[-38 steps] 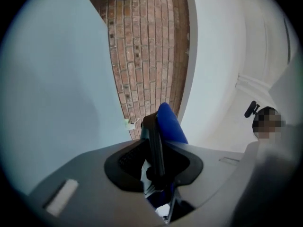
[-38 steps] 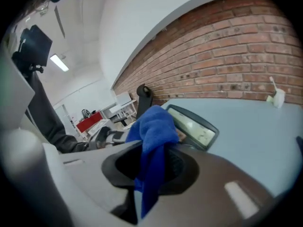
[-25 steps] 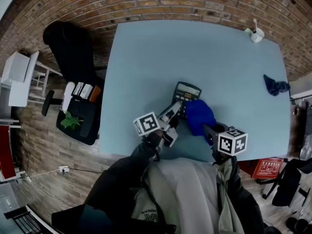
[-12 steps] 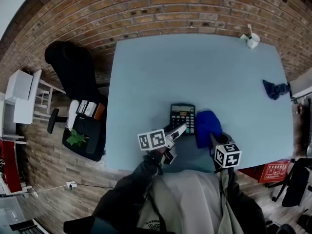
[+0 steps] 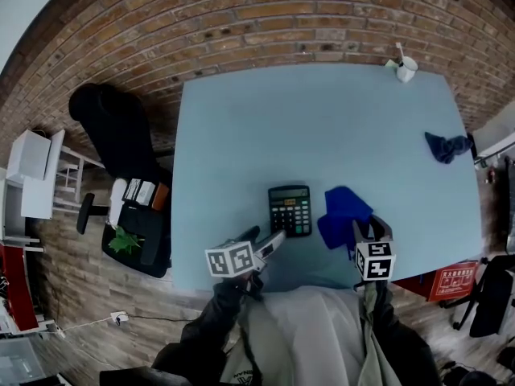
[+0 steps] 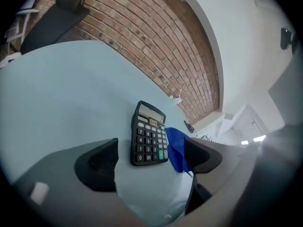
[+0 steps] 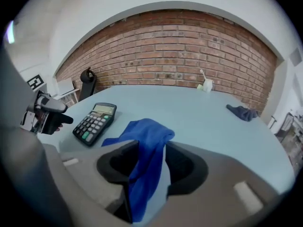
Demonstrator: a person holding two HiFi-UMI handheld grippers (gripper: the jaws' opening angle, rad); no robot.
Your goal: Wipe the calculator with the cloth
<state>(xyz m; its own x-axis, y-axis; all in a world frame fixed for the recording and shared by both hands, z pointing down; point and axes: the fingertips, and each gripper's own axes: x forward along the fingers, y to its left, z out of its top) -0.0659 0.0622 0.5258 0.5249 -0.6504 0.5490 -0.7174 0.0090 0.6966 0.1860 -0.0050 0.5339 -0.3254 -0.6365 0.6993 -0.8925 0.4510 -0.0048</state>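
Left claw [image 5: 273, 244] has drawn back off the calculator [image 5: 290, 210], opening, empty; right claw [image 5: 372, 230] opening around the cloth [image 5: 342, 211], just right of it.

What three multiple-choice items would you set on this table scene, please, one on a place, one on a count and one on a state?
1. In the head view, where is the blue cloth relative to the calculator?
A. On top of it
B. To its right
C. To its left

2. How many cloths are in view?
A. One
B. Four
C. Two

3. How does the calculator lie?
A. Flat, keys up
B. Face down
C. Propped on its edge

Answers:
1 B, the cloth is right of the calculator on the table.
2 C, there is the blue cloth plus a darker cloth near the table's far right edge.
3 A, its keys and display face up in both gripper views.
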